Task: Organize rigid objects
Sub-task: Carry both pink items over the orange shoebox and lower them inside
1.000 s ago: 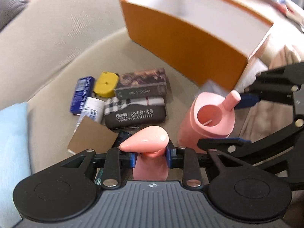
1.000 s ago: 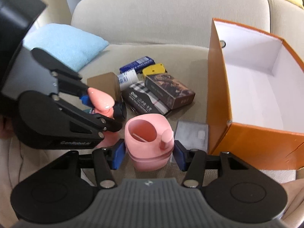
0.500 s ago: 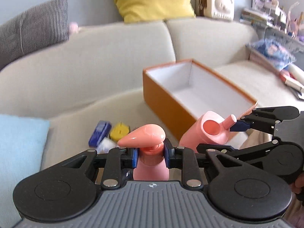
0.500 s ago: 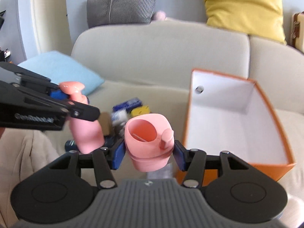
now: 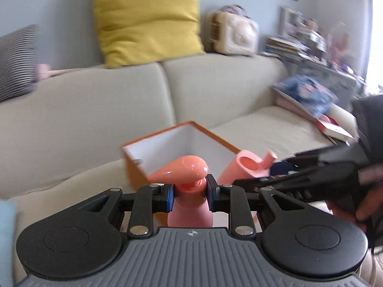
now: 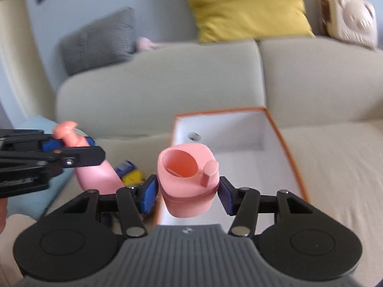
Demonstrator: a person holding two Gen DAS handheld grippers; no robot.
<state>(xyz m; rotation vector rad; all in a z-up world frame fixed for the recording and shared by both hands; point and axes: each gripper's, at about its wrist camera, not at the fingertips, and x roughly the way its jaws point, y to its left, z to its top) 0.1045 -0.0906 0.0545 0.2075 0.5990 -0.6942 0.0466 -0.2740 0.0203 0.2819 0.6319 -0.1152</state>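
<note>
My left gripper (image 5: 189, 195) is shut on the neck of a pink pump bottle (image 5: 189, 211), whose teardrop pump head sits above the pads. My right gripper (image 6: 188, 192) is shut on a pink cup-shaped container (image 6: 188, 179) with an open round mouth and a small spout. Both are held in the air over the sofa, near the open orange box (image 6: 287, 148) with a white inside. In the left wrist view the pink container (image 5: 249, 167) and the right gripper (image 5: 282, 174) show at the right, in front of the orange box (image 5: 134, 174). In the right wrist view the pump bottle (image 6: 95, 174) hangs at the left.
A beige sofa (image 5: 83, 129) carries a yellow cushion (image 5: 146, 16), a striped cushion (image 5: 16, 59) and a light blue pillow (image 6: 36, 191). A blue packet (image 6: 124, 166) and a yellow item (image 6: 132, 178) lie on the seat. Books and clutter (image 5: 308, 95) sit at the right.
Both grippers rose from the seat with their pink objects and tilted up. The small items on the seat dropped mostly out of view, and the orange box now lies lower and farther ahead.
</note>
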